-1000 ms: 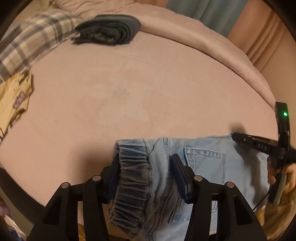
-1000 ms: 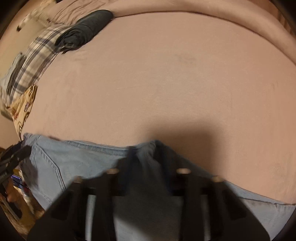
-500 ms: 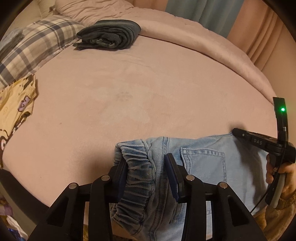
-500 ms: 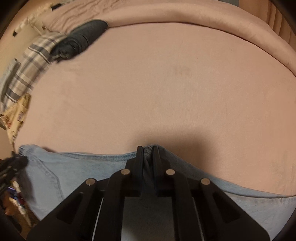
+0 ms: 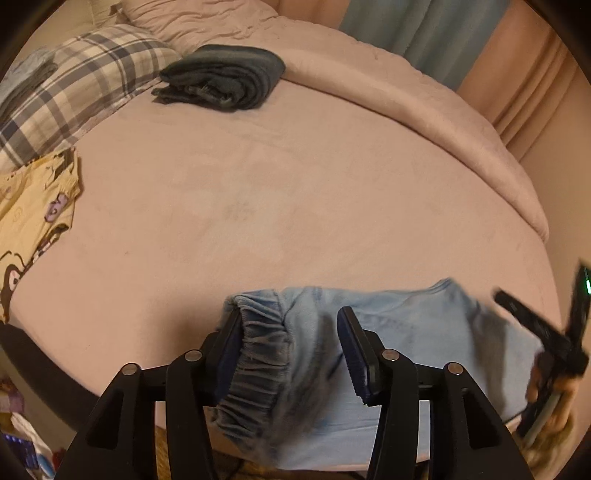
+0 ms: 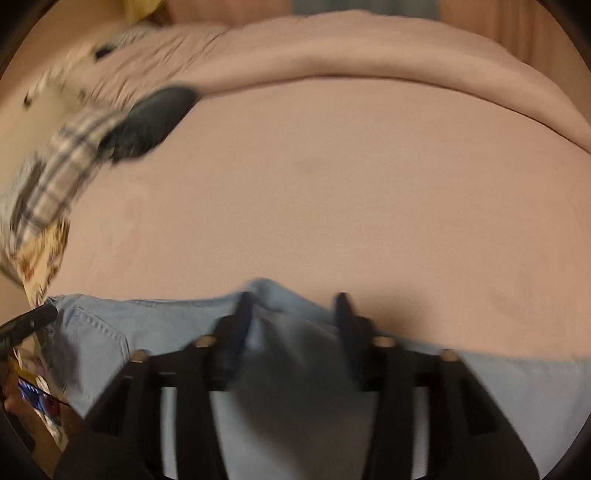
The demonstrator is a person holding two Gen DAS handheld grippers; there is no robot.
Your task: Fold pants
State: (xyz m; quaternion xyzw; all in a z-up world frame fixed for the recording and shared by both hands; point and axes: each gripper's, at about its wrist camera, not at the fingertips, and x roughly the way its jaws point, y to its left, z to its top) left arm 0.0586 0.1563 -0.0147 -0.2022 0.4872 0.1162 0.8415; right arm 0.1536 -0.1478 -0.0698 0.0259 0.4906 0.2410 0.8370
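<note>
Light blue denim pants [image 5: 424,332] lie along the near edge of the pink bed [image 5: 295,184]. My left gripper [image 5: 291,325] is open, its fingers on either side of the elastic waistband [image 5: 258,343]. In the right wrist view the pants [image 6: 147,325] stretch across the bottom, blurred. My right gripper [image 6: 293,306] is open with a raised fold of denim between its fingers. The right gripper also shows at the right edge of the left wrist view [image 5: 539,332], blurred.
A folded dark garment [image 5: 225,77] lies at the far side of the bed. A plaid pillow [image 5: 74,81] and a yellow patterned cloth [image 5: 33,210] sit at the left. A rolled pink duvet [image 5: 424,103] runs along the far right. Curtains [image 5: 424,29] hang behind.
My right gripper, shut on the denim fold half a second ago, has opened and is moving. My left gripper has opened wider around the waistband. The pants have shifted slightly.
</note>
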